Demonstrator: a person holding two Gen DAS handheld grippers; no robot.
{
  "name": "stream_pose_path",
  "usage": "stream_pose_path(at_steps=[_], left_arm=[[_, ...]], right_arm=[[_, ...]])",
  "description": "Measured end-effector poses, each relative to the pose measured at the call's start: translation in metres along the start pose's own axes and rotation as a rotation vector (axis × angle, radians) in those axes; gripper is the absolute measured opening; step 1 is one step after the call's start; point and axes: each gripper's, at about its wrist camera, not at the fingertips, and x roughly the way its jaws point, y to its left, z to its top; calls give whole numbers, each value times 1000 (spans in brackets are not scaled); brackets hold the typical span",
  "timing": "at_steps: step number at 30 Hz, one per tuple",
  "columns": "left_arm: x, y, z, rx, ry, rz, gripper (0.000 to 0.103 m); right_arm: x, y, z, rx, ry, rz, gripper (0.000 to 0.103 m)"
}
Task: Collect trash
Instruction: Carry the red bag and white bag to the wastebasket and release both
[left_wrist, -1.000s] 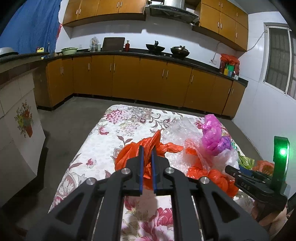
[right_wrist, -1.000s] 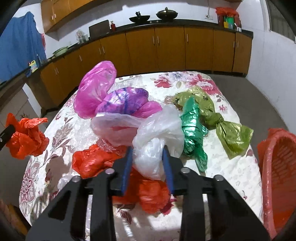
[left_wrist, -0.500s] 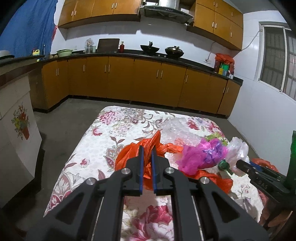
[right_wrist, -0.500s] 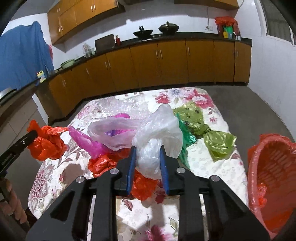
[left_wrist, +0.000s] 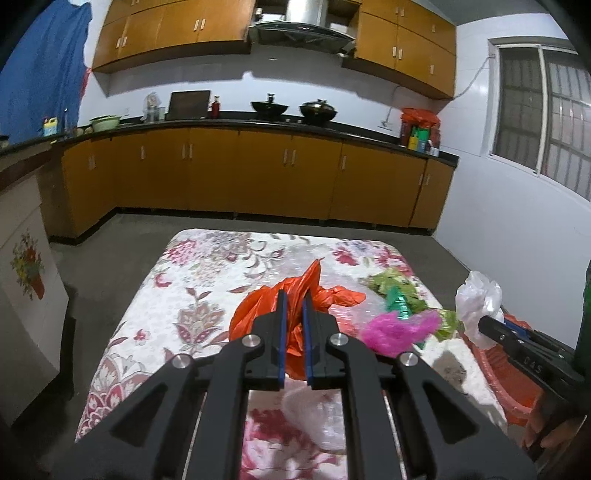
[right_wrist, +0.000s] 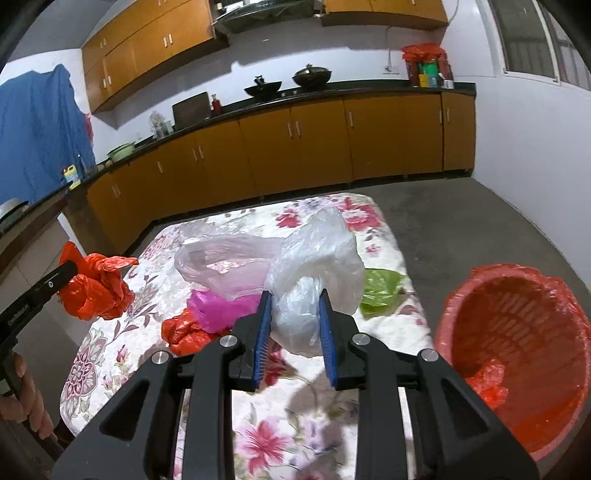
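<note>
My left gripper (left_wrist: 293, 295) is shut on a crumpled orange plastic bag (left_wrist: 258, 314) and holds it above the floral table (left_wrist: 192, 295); this bag also shows in the right wrist view (right_wrist: 98, 291). My right gripper (right_wrist: 295, 299) is shut on a white plastic bag (right_wrist: 317, 273) and holds it above the table; this bag also shows in the left wrist view (left_wrist: 478, 306). A red bin (right_wrist: 517, 354) with a red liner stands by the table's right side. On the table lie a pink bag (right_wrist: 218, 308), a red bag (right_wrist: 183, 330), a green bag (right_wrist: 380, 290) and a clear bag (right_wrist: 221, 258).
Orange kitchen cabinets (left_wrist: 258, 177) with a dark counter run along the far wall. Grey floor surrounds the table. A white cabinet with a flower picture (left_wrist: 26, 273) stands at the left. A window (left_wrist: 546, 125) is at the right.
Both grippers have risen with their bags. The white bag has lifted clear of the pile, and the pink bag has dropped back onto the table. The red bin has come closer at the right.
</note>
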Motion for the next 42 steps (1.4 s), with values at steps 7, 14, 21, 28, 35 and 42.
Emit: stream_pose_path(at_steps=[7,14,21,28,35,42], left_arm=[[-6,-36,3,39,-9,-68,9],[-7,-77,1,75,-2,-156,9],[-5,-124,-6,106,15,-255,9],[-1,-177,-13,133,38,-368,9],[8,-223,-22,166,65,-456,9],[22,-255,-31,180,97,-505,9]], right_arm=[[-19,-21,-2,14,-28,-37,25],[-41,-50,-6,50,-55,-90,25],[-67,-87,-12,85,-79,-152,25],[-91,-126,-17,139,-98,-218,25],[-105,-156,-20,191,-116,-267,25],[-110,-181,-25,224,-119,-295,25]])
